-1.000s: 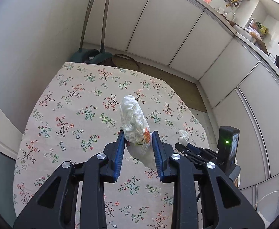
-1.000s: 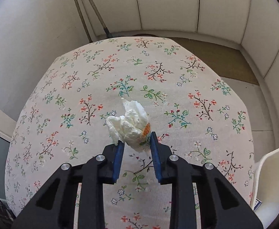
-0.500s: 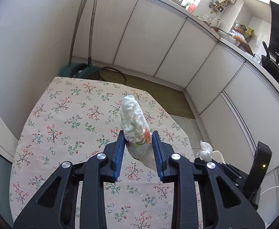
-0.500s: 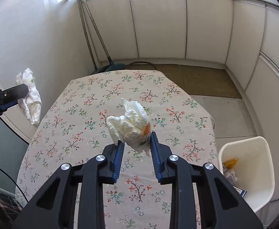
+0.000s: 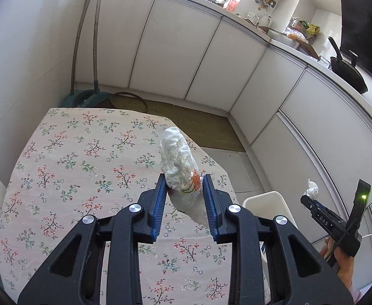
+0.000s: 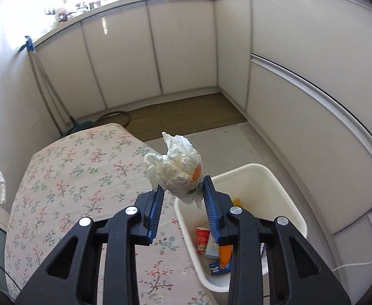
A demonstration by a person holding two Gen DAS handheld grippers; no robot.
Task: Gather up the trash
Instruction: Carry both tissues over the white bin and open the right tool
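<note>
Left gripper, black with blue ribbed pads, angled downward above the table covered in a floral-print cloth. Its narrow jaws clamp a crumpled white plastic wrapper with orange print, which stands up and forward between the pads, over the table's right portion.

Right gripper, same build, also angled downward, positioned past the table's right edge and above the cream rectangular plastic bin. A second crumpled white wrapper with an orange patch sits between its pads; the jaws have just been opening. The right pad touches the wrapper, while whether the left pad still presses it cannot be told. The wrapper hangs over the near left rim of the bin.

View differences: the left wrist view shows the right gripper from the side, at lower right, gripped by a bare hand, with only 1 corner of the bin visible. The right wrist view alone shows the bin's contents: a red tube, an orange packet and a blue packet. It also shows the left gripper's wrapper at the far left edge of the picture.
</note>
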